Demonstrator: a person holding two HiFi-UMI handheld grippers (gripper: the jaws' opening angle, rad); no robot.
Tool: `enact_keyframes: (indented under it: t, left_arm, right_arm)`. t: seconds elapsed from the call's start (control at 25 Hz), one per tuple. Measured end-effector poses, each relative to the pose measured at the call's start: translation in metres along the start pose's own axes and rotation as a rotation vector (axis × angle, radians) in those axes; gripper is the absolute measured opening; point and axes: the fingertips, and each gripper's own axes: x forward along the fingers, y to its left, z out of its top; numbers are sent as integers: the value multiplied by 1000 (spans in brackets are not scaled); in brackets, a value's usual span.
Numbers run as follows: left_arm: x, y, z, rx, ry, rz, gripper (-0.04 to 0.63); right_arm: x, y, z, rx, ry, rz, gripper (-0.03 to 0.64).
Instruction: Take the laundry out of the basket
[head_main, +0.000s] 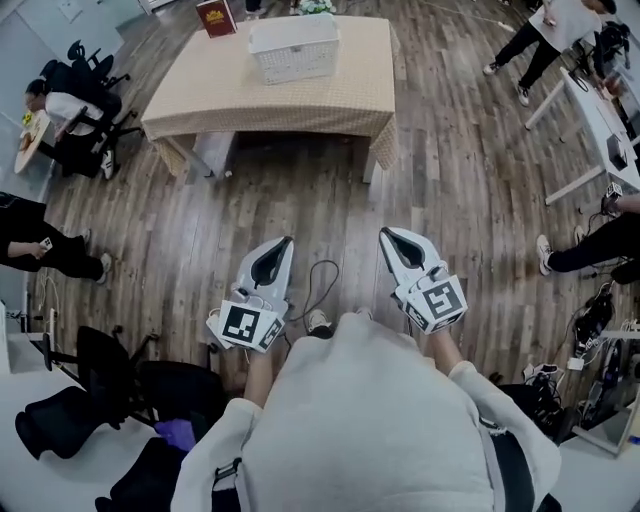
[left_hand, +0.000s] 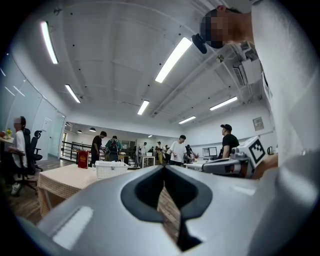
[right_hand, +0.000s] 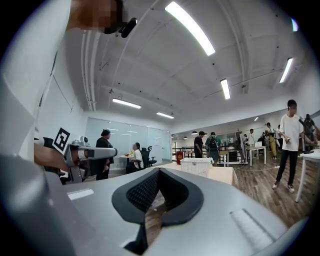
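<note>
Holding my L claw (head_main: 287, 242) & R claw (head_main: 384, 234) shut, nothing in them. Basket (head_main: 293, 47) sits far ahead on table (head_main: 200, 95), more in line w/ L claw.

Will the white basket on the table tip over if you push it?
Probably not. The white basket looks wider than it is tall, so it should slide rather than tip. Its walls look like holey plastic, so it is likely light and stiff. The tablecloth under it might bunch up or drag along.
</note>
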Motion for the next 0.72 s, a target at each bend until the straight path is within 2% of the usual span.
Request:
enact_keyframes:
  t: [0.32,0.56,0.72]
  left_arm:
    - [16,-31,-8,19,39,25,11]
    - [26,-43,-13,-7,39,46,11]
    - [39,-47,-16,15,56,43,11]
  right_arm:
    - [-20,-20,-7,-24,20,31,-3]
    - [-20,-33,-22,-40,50,44,-3]
    - [-17,-41,-22,-37,46,50,-3]
